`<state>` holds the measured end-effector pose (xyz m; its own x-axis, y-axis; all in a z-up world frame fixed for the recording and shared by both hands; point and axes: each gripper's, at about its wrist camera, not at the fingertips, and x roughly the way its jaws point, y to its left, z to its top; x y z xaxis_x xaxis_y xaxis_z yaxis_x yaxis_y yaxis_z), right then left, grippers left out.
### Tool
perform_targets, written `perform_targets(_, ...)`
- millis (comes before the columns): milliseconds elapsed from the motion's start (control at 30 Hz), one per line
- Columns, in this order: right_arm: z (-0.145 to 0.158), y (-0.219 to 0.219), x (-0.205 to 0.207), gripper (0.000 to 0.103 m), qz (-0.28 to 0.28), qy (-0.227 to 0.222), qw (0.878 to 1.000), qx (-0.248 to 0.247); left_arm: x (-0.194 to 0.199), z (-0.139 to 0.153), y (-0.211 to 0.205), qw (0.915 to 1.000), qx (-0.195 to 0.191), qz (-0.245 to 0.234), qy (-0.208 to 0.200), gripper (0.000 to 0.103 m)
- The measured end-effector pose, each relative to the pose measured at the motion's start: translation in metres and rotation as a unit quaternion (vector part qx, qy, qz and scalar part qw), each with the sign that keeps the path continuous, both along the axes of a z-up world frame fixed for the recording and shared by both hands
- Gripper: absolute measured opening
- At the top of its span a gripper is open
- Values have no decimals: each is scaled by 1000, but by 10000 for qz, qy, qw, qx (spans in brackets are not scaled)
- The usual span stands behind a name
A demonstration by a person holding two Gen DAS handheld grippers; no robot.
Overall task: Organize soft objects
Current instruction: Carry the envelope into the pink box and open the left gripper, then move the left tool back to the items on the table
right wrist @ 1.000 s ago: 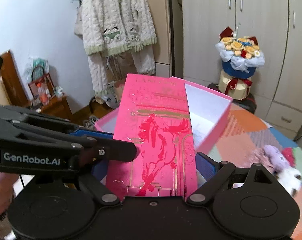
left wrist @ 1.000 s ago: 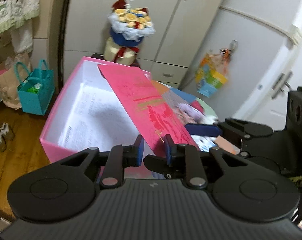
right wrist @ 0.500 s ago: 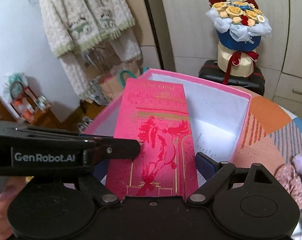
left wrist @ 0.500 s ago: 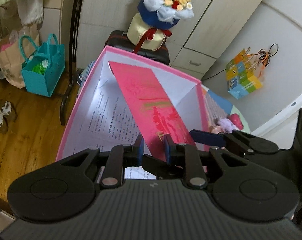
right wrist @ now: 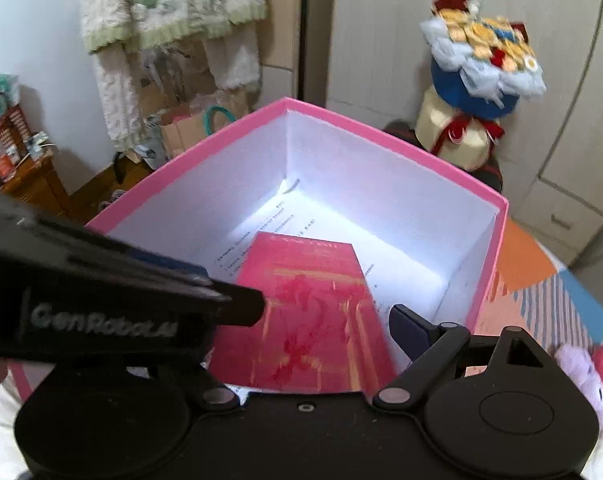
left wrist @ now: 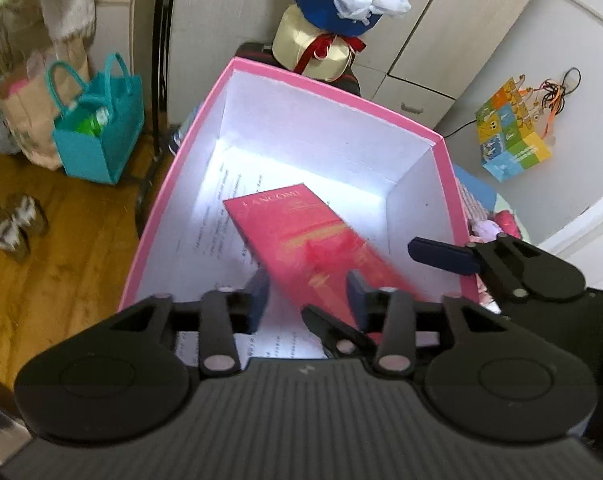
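Observation:
A red flat packet with a horse print (left wrist: 301, 236) lies tilted inside the pink box with white walls (left wrist: 333, 128), blurred as if dropping. It also shows in the right wrist view (right wrist: 313, 304) inside the same box (right wrist: 381, 172). My left gripper (left wrist: 307, 294) is open above the packet's near end, fingers apart and not touching it. My right gripper (right wrist: 301, 320) is open wide around the packet's near end; its left finger is hidden behind the left gripper body. A pink and purple plush toy (right wrist: 589, 368) lies on the table at the right.
A printed paper sheet (left wrist: 217, 216) lines the box floor. A flower bouquet (left wrist: 341, 12) stands behind the box. A teal bag (left wrist: 97, 128) and slippers (left wrist: 17, 224) sit on the wooden floor at left. The patterned tablecloth (right wrist: 541, 292) lies right of the box.
The left gripper opened and let go of the red packet, which dropped lower into the box. Both grippers tilted further down over the box.

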<state>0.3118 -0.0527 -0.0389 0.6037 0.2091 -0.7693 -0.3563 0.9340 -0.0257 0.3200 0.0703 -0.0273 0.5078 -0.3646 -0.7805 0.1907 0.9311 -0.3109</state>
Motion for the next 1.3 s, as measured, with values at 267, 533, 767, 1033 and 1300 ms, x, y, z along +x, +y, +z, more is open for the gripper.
perform_targets(267, 23, -22, -47, 92, 306, -258, 9969, 671, -33, 25, 2, 9965, 440, -411, -574, 63)
perform_targets(533, 43, -31, -86, 92, 349, -440, 9956, 744, -74, 48, 11, 9930, 489, -610, -887, 67)
perform_targets(767, 61, -39, -125, 92, 366, -674, 9941, 769, -109, 66, 12, 9890, 390, -985, -1033, 71)
perform_targets(1033, 77, -61, -187, 92, 275, -1074, 9909, 763, -155, 87, 5, 9793, 416, -1487, -1306, 77)
perform_targets(1300, 76, -112, -249, 93, -232, -1157, 9908, 667, -191, 89, -20, 9627, 204, -2349, -1331, 79)
